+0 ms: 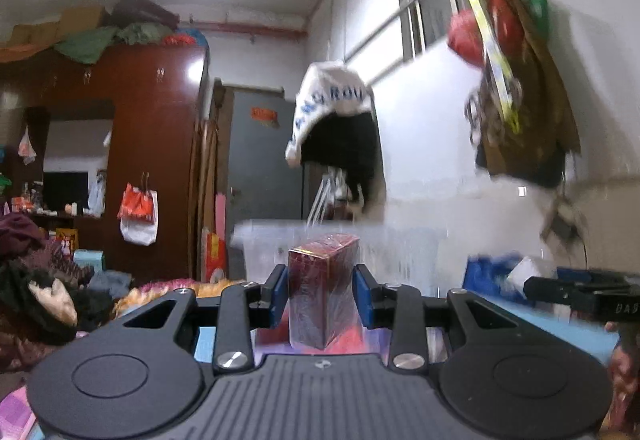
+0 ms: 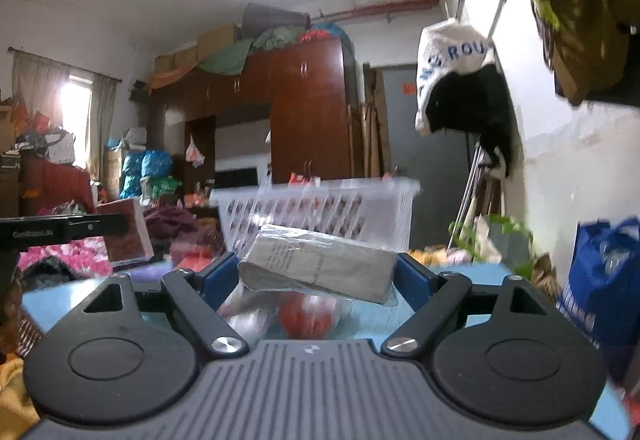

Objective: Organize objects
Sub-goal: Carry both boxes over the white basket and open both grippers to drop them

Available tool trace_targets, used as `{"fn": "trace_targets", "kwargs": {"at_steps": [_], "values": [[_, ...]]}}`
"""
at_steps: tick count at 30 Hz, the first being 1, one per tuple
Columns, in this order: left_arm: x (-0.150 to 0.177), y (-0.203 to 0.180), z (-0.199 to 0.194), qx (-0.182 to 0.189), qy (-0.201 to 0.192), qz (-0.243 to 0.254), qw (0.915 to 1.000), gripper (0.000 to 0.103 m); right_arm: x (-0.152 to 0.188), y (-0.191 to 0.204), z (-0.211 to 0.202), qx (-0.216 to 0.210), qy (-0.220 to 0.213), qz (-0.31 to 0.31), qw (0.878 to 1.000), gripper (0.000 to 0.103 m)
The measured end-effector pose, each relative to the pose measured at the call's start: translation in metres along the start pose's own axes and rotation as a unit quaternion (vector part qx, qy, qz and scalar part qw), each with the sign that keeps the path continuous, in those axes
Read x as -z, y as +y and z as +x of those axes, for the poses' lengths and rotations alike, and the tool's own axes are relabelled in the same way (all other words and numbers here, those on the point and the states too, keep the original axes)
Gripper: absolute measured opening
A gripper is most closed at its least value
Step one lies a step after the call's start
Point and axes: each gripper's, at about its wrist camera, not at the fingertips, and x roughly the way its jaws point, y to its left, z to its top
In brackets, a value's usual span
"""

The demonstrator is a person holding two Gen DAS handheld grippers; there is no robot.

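My left gripper (image 1: pixel 322 294) is clamped on an upright dark red box (image 1: pixel 322 288), my right gripper (image 2: pixel 320 272) grips a tilted grey packet (image 2: pixel 320 264) crosswise, both before the clear basket (image 2: pixel 320 207)

1. A clear plastic basket (image 2: pixel 320 207) is standing straight ahead, blocking level passage; air above its rim is lying open.
2. A white wall (image 1: pixel 432 159) with hanging bags (image 1: pixel 516 87) is closing the right.
3. Piled clothing (image 1: pixel 40 280) is crowding the left.
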Motion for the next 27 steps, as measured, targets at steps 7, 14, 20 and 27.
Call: {"fn": "trace_targets", "kwargs": {"at_steps": [7, 14, 20, 27], "values": [[-0.074, -0.010, 0.094, -0.011, -0.001, -0.009, 0.9999, 0.039, -0.085, 0.010, 0.079, 0.026, -0.020, -0.039, 0.999, 0.086], [-0.086, -0.003, 0.184, -0.008, 0.105, -0.033, 0.9939, 0.038, -0.104, -0.008, 0.158, 0.043, 0.050, -0.035, 0.997, 0.085], [-0.075, 0.007, 0.216, -0.009, 0.137, -0.051, 0.9893, 0.082, -0.095, -0.011, 0.178, 0.048, 0.067, -0.052, 0.995, 0.088], [-0.068, 0.013, 0.156, 0.017, 0.112, -0.062, 0.9916, 0.084, -0.083, -0.007, 0.139, 0.032, 0.073, -0.013, 0.997, 0.103]]}}
